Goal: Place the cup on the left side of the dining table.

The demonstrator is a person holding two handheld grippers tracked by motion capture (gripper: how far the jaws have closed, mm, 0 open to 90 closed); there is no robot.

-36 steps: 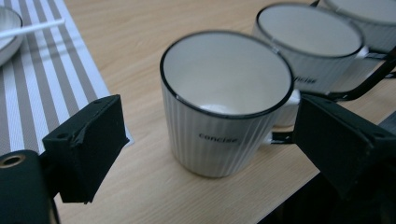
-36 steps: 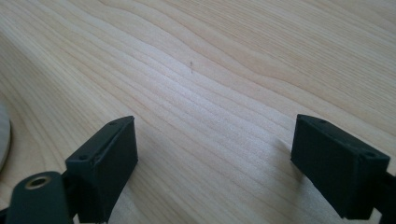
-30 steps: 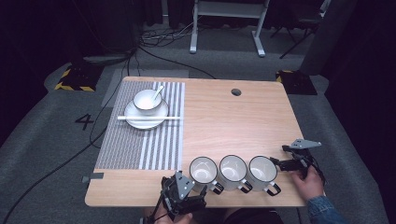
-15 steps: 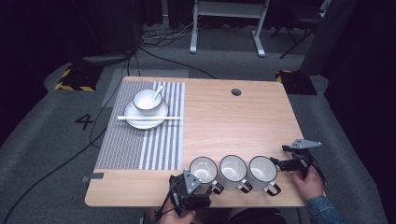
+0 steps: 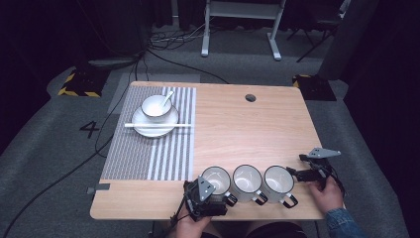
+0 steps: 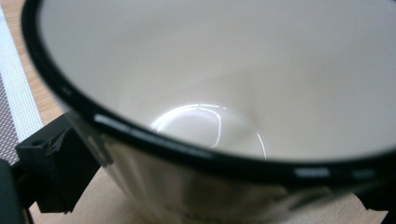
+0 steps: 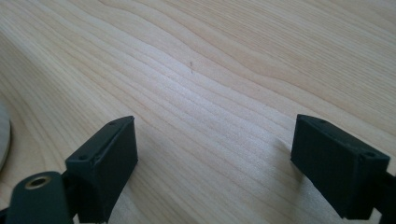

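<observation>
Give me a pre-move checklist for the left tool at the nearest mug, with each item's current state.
1. Left tool at the left mug: ok.
2. Jaws straddle the mug wall, one jaw beside it in the left gripper view: ok.
3. Jaws clamped on the mug: cannot tell.
4. Mug empty inside: ok.
5. Middle mug close beside; clearance for lifting: cannot tell.
6. Right tool open over bare table, holding nothing: ok.

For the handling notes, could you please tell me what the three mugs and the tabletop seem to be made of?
The three white, dark-rimmed mugs look like enamelled metal or glazed ceramic: the leftmost one's glossy inside throws a sharp curved highlight, and the black rim suggests enamelware, though I cannot be sure. The light wooden tabletop shows matt, wavy grain lines; solid wood or printed laminate is unclear.
</observation>
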